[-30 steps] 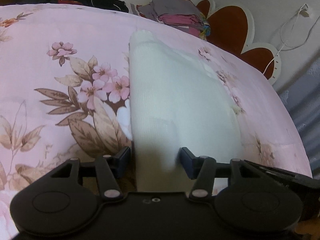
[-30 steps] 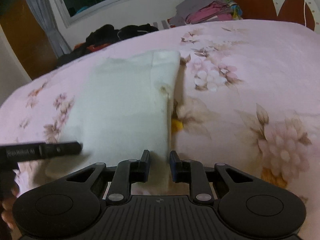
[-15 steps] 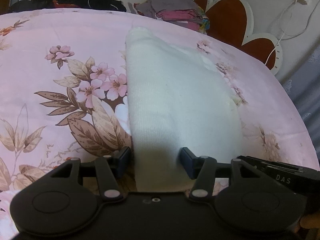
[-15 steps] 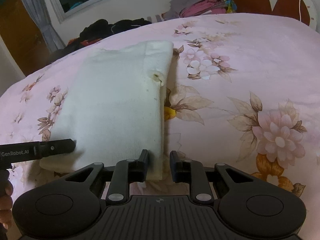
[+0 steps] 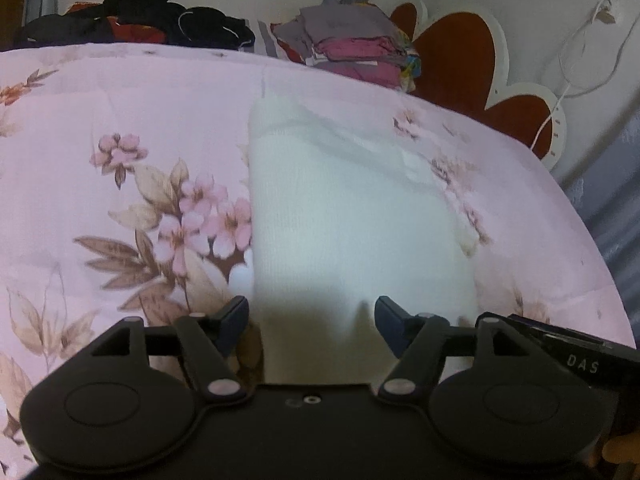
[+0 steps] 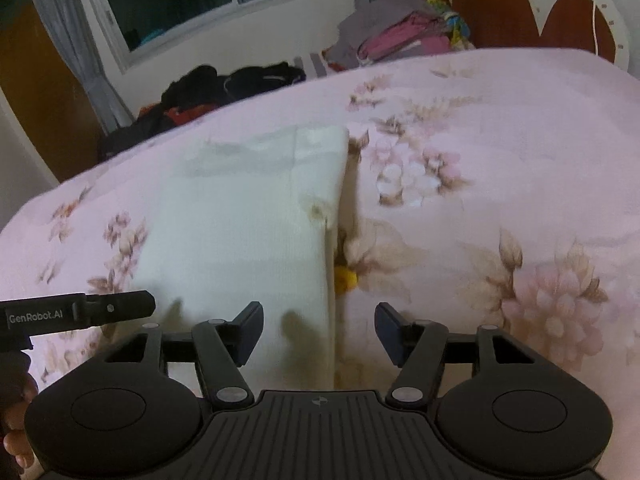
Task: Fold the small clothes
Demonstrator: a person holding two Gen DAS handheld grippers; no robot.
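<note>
Both tongs, left (image 5: 312, 322) and right (image 6: 319, 326), are opening off the white knit top (image 5: 352, 216), now free. It looks soft, light, floppy; I'd pinch its near folded edge.

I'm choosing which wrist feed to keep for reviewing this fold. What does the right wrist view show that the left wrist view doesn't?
Only the right wrist view shows the window with its grey curtain, and a brownish stain by the right edge of the white garment.

Only the left wrist view shows the white cable hanging on the wall.

Both show the folded white garment on the pink floral bedspread, the stack of folded clothes, the dark clothes pile, the scalloped headboard, and both grippers: left gripper and right gripper, jaws opening, pads clear of the garment's near edge.
</note>
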